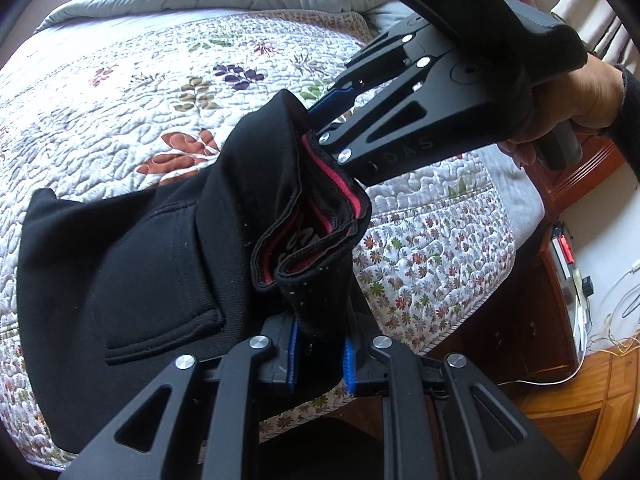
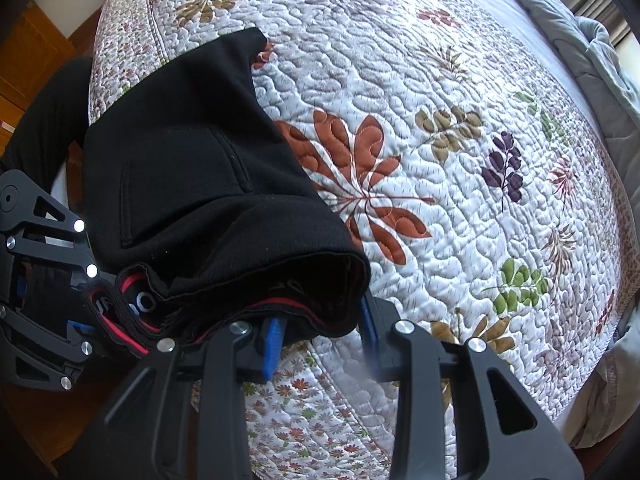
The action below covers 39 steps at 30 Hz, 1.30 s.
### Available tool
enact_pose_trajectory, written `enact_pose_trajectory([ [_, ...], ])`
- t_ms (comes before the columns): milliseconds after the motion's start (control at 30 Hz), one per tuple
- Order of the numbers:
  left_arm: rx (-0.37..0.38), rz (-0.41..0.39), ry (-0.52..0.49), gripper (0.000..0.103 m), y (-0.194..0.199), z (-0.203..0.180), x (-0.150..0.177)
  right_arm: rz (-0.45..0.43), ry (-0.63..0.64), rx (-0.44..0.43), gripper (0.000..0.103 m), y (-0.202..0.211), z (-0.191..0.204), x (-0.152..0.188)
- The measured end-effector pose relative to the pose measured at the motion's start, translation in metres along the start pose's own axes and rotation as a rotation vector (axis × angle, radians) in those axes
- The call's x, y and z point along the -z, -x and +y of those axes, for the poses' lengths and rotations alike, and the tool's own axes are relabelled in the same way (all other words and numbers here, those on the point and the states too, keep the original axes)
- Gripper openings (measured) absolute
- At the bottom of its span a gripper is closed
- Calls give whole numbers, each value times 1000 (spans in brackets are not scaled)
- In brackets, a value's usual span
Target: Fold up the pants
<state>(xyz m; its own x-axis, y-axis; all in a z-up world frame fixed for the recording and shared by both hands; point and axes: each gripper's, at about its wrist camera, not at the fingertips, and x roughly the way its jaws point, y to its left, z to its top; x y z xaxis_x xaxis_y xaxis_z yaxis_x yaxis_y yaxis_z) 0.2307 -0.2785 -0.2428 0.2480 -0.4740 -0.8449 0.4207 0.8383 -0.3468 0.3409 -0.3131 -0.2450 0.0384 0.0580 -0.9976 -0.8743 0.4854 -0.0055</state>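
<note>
Pants [image 1: 132,240]: black, held by the waistband [image 1: 320,216] above the near edge of the bed, with the seat and pocket panel draped on the floral quilt [image 1: 140,92]. The red-lined waistband is bunched between the two tools and lifted; the legs trail off the bed edge toward 9 o'clock in the right wrist view. Judged long axis: waistband at 5 o'clock to legs at 10 o'clock in that view, waist end nearest the operator.

Left gripper [image 1: 320,364]: jaws narrow, clamped on waistband fabric. Right gripper [image 2: 320,336]: jaws narrow, blue pads [image 2: 274,344] pinching the waistband hem; the left-view image confirms its tips buried in the band.

Risks: both grips hold several bunched layers, so a thin layer may slip free during the lift, skewing the fold. The hanging legs could drag the garment off the bed. The uneven bunching may produce a crooked crease unless the band is tensioned first.
</note>
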Motion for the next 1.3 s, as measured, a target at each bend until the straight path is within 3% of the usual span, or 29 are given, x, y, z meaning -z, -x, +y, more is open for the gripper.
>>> enact_pose_trajectory([
  [400, -22, 14, -9, 17, -12, -2, 7, 17, -46, 5, 33, -13, -1, 9],
  [667, -34, -2, -28, 22, -10, -5, 12, 36, -100, 65, 37, -10, 5, 14],
  [767, -24, -22, -27, 43, -4, -6, 14, 61, -117, 124, 50, -8, 7, 18],
  [833, -22, -57, -35, 69, 6, -9, 15, 74, -127, 163, 61, -5, 7, 22],
  [1000, -3, -131, -47, 79, 41, -7, 19, 76, -251, 219, 70, 12, -5, 45],
  [1167, 52, -170, 18, 82, 81, 40, 31, -31, -556, 123, 70, 35, -30, 88],
  [1300, 100, -204, 108, 83, 102, 101, 32, -240, -917, -232, 77, 28, -18, 135],
])
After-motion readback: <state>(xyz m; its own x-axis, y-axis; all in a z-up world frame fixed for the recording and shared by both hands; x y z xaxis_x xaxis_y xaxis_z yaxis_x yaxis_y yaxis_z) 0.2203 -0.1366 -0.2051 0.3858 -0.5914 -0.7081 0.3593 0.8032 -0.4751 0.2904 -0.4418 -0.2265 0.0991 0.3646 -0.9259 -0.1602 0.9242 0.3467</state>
